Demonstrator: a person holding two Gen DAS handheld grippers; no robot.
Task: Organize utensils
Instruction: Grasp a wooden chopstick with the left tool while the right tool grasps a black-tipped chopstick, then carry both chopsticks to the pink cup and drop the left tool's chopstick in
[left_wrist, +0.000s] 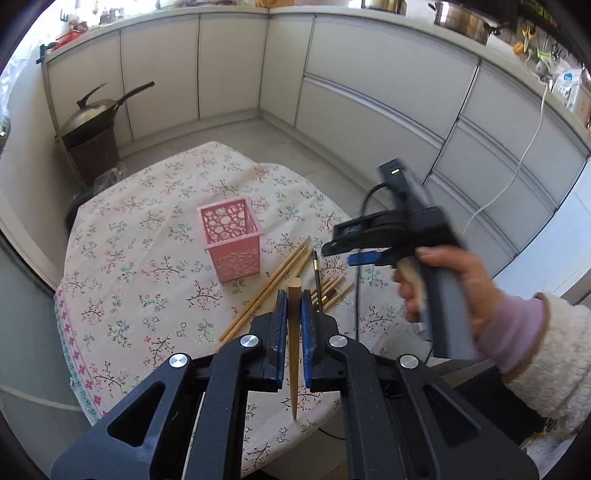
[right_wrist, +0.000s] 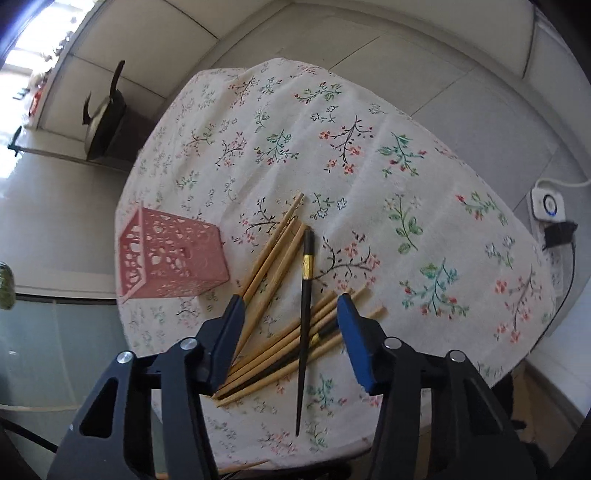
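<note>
My left gripper (left_wrist: 294, 295) is shut on one wooden chopstick (left_wrist: 294, 354), held well above the table with its blunt end poking up past the blue pads. Below it a pink perforated holder (left_wrist: 231, 243) stands upright on the floral tablecloth (left_wrist: 147, 258). Loose wooden chopsticks (left_wrist: 284, 273) lie right of the holder. My right gripper (right_wrist: 290, 301) hovers open over that pile of wooden chopsticks (right_wrist: 273, 354). A black chopstick with a gold band (right_wrist: 305, 314) lies in line with the gap, untouched by the pads. The holder (right_wrist: 173, 258) sits left of the pile. A hand carries the right gripper (left_wrist: 332, 251) over the pile.
The cloth-covered table (right_wrist: 406, 184) is small, with rounded edges dropping to the floor. A lidded wok (left_wrist: 92, 114) sits on a brown stand at the far left. White cabinets (left_wrist: 369, 110) ring the room. A power strip (right_wrist: 546, 206) and its cable lie on the floor to the right.
</note>
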